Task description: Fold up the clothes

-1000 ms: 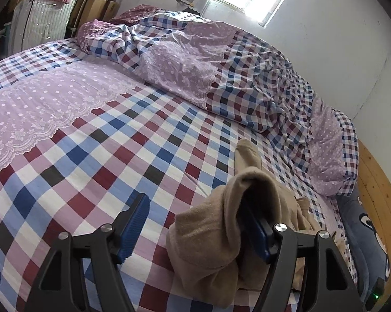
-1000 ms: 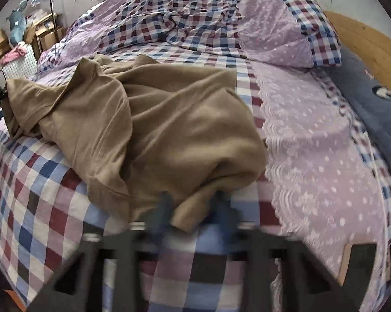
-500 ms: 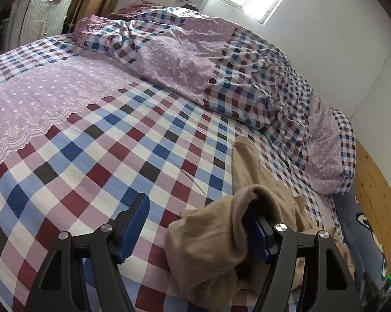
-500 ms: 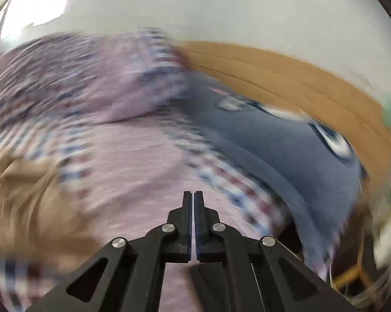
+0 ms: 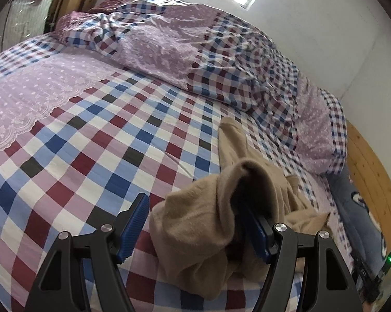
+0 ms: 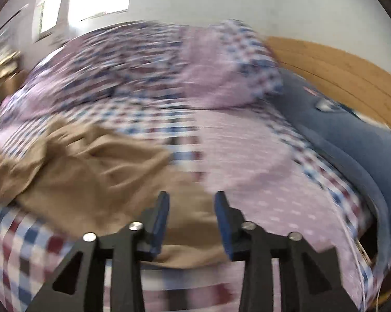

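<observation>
One tan garment (image 5: 203, 223) lies bunched on the checked bed (image 5: 96, 140) near its front edge, a long strip running away toward the rumpled quilt (image 5: 195, 52) at the far side. Left claw (image 5: 198, 223) is spread wide, cloth draped over its right finger only, nothing pinched. Right claw (image 6: 191, 208) is opening with tan cloth lying between and under its fingers, pads not pressing, view blurred; it looks nearer the garment's bulk, which spreads to its left.

Left hand-held gripper (image 5: 192, 223) gapes wide; right hand-held gripper (image 6: 192, 208) is opening.
</observation>
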